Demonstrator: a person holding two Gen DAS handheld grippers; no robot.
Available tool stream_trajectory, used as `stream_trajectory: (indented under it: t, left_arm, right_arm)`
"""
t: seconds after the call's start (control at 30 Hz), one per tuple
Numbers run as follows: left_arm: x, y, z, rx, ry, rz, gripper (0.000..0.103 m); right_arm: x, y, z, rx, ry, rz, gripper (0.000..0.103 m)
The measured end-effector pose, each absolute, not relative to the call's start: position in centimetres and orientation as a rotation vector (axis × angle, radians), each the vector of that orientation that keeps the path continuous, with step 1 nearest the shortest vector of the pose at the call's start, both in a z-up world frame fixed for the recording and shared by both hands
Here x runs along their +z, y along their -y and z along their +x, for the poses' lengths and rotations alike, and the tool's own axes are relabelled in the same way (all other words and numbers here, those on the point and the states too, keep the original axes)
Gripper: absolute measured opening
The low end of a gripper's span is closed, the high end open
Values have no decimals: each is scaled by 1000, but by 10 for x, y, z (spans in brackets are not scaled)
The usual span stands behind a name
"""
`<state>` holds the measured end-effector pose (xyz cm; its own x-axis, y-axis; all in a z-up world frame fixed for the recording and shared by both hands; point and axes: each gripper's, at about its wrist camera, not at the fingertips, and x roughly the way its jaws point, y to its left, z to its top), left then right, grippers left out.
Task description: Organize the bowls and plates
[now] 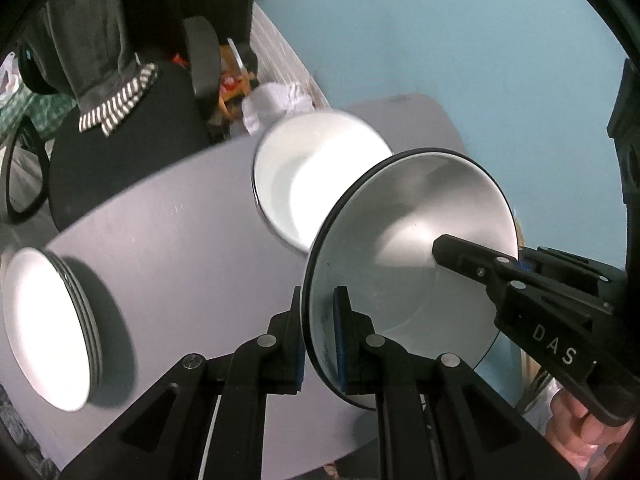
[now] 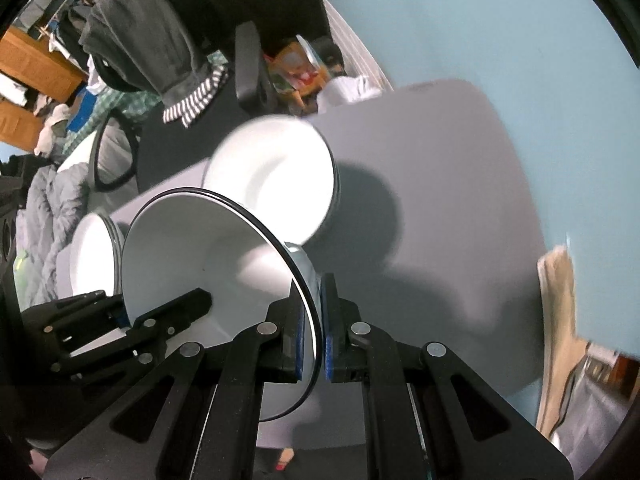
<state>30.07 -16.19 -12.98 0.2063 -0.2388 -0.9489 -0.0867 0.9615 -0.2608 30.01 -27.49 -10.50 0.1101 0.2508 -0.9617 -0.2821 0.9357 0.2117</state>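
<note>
Both grippers, left gripper (image 1: 320, 340) and right gripper (image 2: 312, 344), are clamped on the rim of the white dark-rimmed bowl (image 1: 408, 248), held above the grey table (image 1: 180, 248). The white bowl stack (image 1: 320, 176) sits at 11 o'clock. Uneven tilt could slip it.

Grey table (image 2: 440, 200) over pale blue floor (image 2: 480, 32), black office chair (image 1: 120, 152) beside

**One marking legible: "D A S"**

The white capital letters "D A S" are seen printed, widely spaced, along the side of the black plastic right tongs (image 1: 476, 258) in the left wrist view, on the broad arm behind the fingers. No other lettering, number, brand or sign can be read in either view; anything printed on the clutter beyond is blurred.
</note>
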Motion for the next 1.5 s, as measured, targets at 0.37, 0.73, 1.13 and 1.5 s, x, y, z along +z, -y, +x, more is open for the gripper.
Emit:
stream_trajectory:
  t: [0.37, 0.73, 1.13, 1.5]
  left_arm:
    - [-142, 149, 353, -36, -1374, -206, 11]
    - [-153, 149, 370, -12, -1412, -162, 11]
    - [-154, 144, 378, -40, -1445, -177, 11]
    - [-154, 155, 388, -84, -1520, -137, 26]
  right_arm:
    - [-115, 261, 357, 418, -1460, 1, 7]
    - [-130, 263, 370, 433, -1520, -3, 7]
    - [-130, 262, 379, 418, -1605, 15, 7]
    - [-130, 260, 380, 398, -1605, 19, 10]
